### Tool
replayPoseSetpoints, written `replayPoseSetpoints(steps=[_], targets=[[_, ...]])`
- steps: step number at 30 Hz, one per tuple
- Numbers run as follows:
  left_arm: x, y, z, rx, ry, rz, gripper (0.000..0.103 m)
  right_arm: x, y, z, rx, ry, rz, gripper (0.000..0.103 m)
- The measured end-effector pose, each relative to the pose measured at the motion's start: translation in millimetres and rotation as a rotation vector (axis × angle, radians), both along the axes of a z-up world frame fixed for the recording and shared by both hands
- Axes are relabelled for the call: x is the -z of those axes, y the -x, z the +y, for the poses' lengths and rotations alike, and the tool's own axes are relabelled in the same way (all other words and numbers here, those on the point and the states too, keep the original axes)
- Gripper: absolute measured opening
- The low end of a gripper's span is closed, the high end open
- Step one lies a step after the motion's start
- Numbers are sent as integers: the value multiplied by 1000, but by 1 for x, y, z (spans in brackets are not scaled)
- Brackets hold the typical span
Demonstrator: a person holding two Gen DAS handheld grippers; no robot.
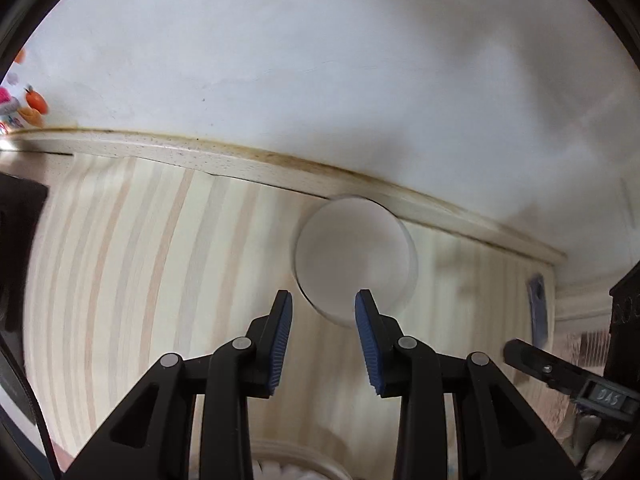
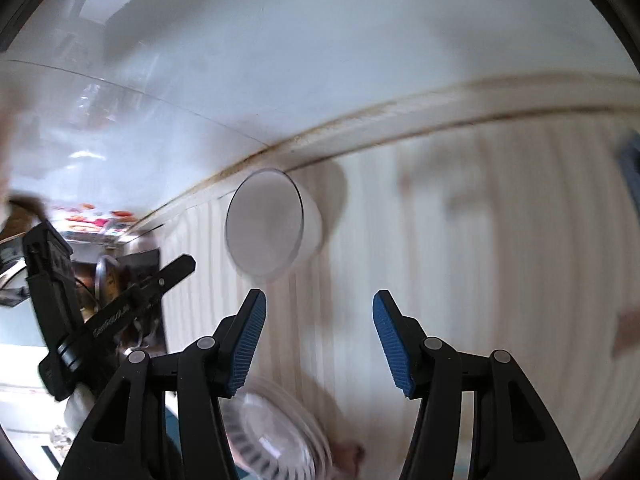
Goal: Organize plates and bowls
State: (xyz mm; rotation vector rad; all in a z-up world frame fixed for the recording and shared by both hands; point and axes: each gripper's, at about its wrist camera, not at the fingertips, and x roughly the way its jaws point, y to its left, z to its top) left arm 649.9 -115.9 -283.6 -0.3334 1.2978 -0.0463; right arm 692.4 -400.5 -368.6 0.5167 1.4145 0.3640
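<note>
Facing a white bowl [image 1: 354,258], both grippers gape.

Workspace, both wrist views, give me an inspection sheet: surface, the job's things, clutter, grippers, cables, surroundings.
Surface: striped pale wood table, meeting the white wall at a stained trim strip.
Job's things: white bowl standing near the trim; ribbed plate under the right gripper, blurred.
Clutter: small blue object at the table's far right, too blurred to name.
Grippers: left gripper open, empty, just short of the bowl; right gripper open, empty.
Cables: dark cord at the left view's lower left edge.
Surroundings: white wall; colourful stickers far left; dark metal kitchen items at the right view's left, unclear.
</note>
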Motion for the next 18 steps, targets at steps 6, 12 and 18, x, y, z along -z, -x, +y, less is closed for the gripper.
replayPoseSetpoints(steps=[6,12,18], targets=[[50,-29,7,30,28,82,30,48,-44,37,-17,5,65,59],[80,-36,-7,73,58,109,27,75,-55,53,-33,-30,87,22],[78,-30,-14,55,45,78,26,72,-61,63,-62,39,55,17]])
